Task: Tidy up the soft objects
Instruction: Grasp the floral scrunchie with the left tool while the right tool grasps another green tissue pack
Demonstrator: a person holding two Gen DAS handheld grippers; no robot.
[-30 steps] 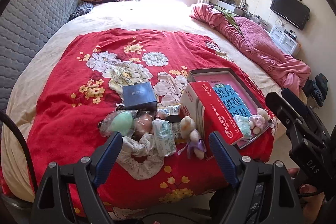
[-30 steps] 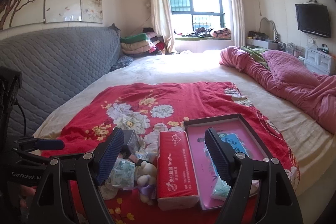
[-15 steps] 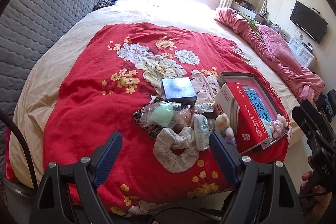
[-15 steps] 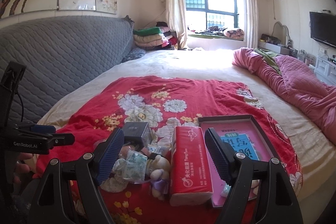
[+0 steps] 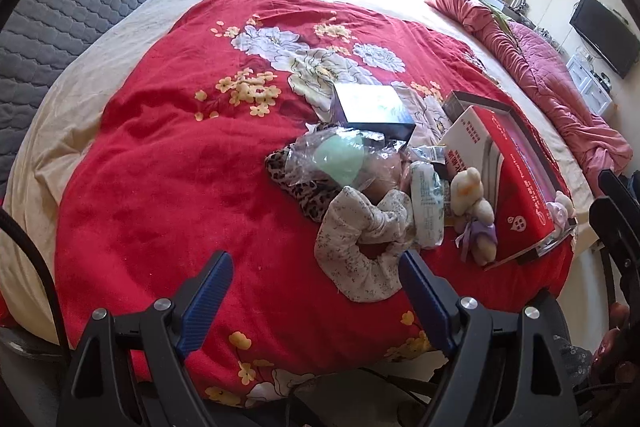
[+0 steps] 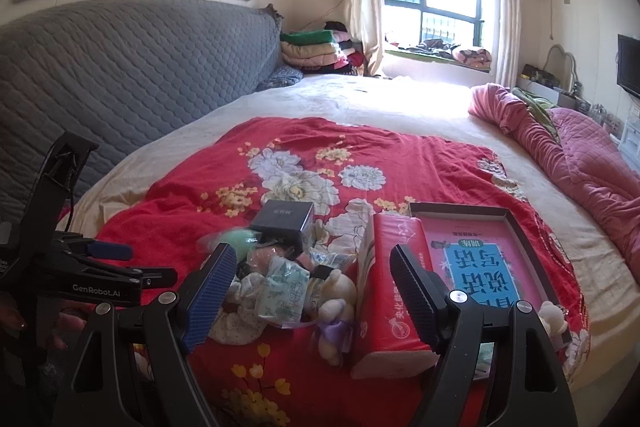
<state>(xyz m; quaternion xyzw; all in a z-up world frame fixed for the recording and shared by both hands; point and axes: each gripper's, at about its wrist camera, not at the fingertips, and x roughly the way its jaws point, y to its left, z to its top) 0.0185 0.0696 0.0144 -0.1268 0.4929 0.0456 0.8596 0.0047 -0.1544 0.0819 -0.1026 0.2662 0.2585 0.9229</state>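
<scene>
2 grippers, both empty, jaws wide apart: left gripper (image 5: 316, 301) hangs over the near edge of the red floral blanket (image 5: 168, 155), right gripper (image 6: 310, 297) sits low at the near side, pointing over the pile. Nothing between the fingers of either.

Step in hand, as I read it: approach, pre-grasp. No soft item picked yet.

Task items sit in 1 heap near-centre/right of the blanket:
- white floral scrunchie (image 5: 362, 247), nearest, just in front of the left gripper's right finger
- leopard-print cloth (image 5: 294, 183) behind it, partly under a clear bag w/ green sponge (image 5: 340, 161)
- tissue pack w/ pale green print (image 5: 426, 205), touching the scrunchie
- small plush bear w/ purple bow (image 5: 472, 211), leaning on the red tissue box (image 5: 516, 187)
- dark blue box (image 5: 372, 107) at the far side of the heap
- 2nd small plush (image 6: 552, 317) at the near right corner of the open tray w/ pink book (image 6: 480, 259)

Next move, prob.: left gripper goes fwd and slightly right so the scrunchie lies between the fingers, then closes. Scrunchie is limp, so grab a thick fold, not the thin edge. Watch the tissue pack: it touches the scrunchie and may drag along. The tray looks like the likely drop spot, but can't confirm.
</scene>
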